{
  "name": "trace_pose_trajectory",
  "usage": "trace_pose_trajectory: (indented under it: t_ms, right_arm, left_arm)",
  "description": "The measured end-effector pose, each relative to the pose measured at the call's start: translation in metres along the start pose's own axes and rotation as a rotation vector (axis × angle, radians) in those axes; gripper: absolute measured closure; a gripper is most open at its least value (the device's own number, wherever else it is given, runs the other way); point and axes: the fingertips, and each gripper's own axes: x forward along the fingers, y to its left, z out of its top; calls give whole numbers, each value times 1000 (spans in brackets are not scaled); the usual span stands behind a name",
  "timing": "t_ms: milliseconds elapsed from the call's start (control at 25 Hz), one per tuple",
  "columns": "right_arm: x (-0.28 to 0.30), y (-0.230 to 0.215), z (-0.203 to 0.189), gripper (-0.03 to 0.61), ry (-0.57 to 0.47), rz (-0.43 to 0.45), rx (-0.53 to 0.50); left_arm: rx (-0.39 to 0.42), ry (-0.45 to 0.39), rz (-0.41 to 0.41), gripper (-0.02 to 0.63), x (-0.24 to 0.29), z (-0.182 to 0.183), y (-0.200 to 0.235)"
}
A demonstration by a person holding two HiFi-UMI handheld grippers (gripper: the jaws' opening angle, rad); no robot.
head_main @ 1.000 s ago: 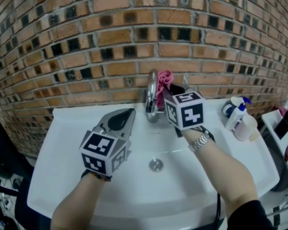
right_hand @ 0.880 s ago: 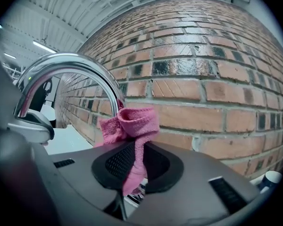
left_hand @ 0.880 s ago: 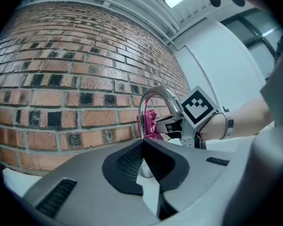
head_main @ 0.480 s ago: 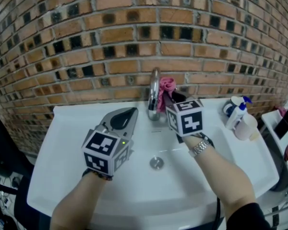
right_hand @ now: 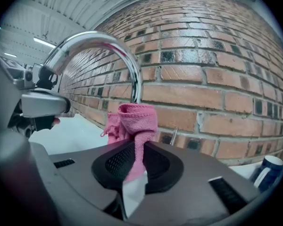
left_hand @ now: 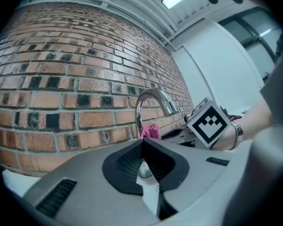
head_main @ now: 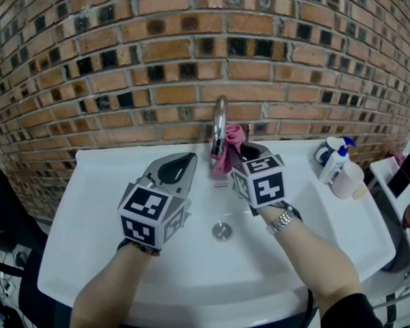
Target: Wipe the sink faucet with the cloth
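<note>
Head view: R tool (head_main: 238, 153) clamped on pink cloth (head_main: 222, 160), which sits bunched against the right side of the faucet (head_main: 219, 123) neck, low near the base, at the back of the white sink (head_main: 96, 203). L tool (head_main: 181, 164) is shut and empty, over the basin left of the spout, apart from it.

L tool view: jaws together, nothing btwn; faucet arch and cloth ahead.

R tool view: pads pinch a narrow fold of cloth, rest wadded just in front of the neck.

Risks, my read: thin pinch, so cloth may pull out when dragged on chrome. Wad covers one side only, so back of neck could get missed. Hard jaw tips could knock the metal.
</note>
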Motion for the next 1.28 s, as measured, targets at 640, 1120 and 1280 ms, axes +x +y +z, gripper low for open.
trace_pose_trajectory:
  t_ms: [640, 1120, 1280]
  right_arm:
    - [12, 32, -52, 534, 112, 70, -12]
    - [-6, 27, -62, 534, 160, 92, -24]
    - [-14, 16, -65, 534, 171, 77, -24]
  left_arm:
    - [2, 5, -1, 609, 0, -3, -1]
    - [8, -2, -8, 609, 0, -2, -3]
    - [8, 1, -11, 609, -1, -1, -5]
